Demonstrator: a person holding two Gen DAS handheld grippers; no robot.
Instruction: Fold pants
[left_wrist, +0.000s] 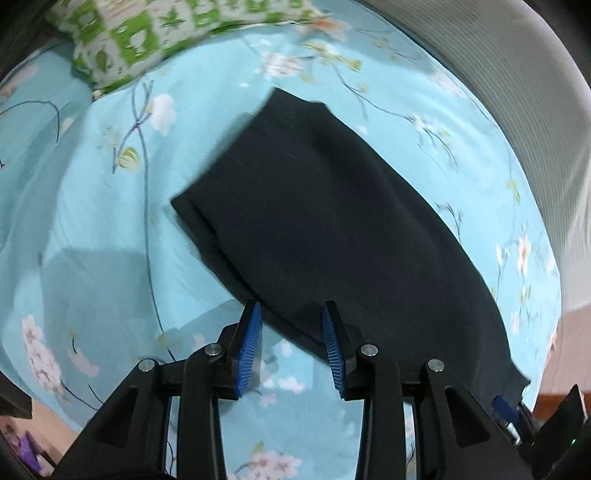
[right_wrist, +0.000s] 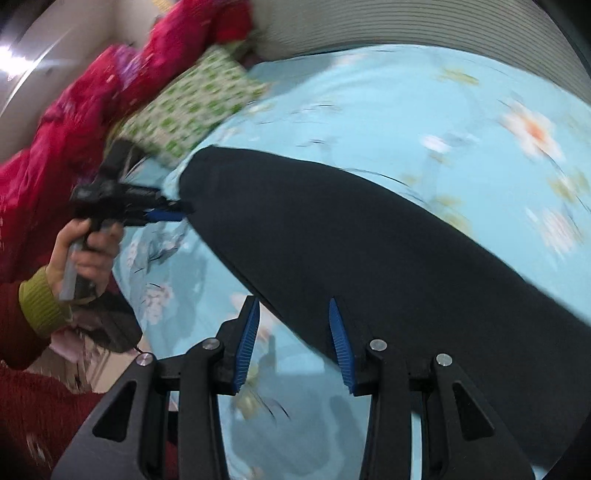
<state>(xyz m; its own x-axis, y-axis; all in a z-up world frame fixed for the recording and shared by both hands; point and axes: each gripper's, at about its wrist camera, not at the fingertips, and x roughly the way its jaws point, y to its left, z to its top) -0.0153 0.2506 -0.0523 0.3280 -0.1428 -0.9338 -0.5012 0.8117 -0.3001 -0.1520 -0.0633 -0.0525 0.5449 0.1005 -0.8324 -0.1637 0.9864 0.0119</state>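
Black pants (left_wrist: 332, 221) lie folded lengthwise in a long strip on the blue floral bedsheet (left_wrist: 92, 221). They also show in the right wrist view (right_wrist: 369, 258). My left gripper (left_wrist: 291, 314) is open and empty, its blue pads just above the strip's near edge. My right gripper (right_wrist: 293, 310) is open and empty over the near edge of the pants. In the right wrist view the left gripper (right_wrist: 166, 214) shows at the far left end of the pants, held by a hand.
A green-and-white patterned pillow (left_wrist: 147, 33) lies at the head of the bed, also in the right wrist view (right_wrist: 192, 107). A red quilt (right_wrist: 92, 122) is piled beside it. A grey ribbed wall (left_wrist: 517, 92) borders the far side of the bed.
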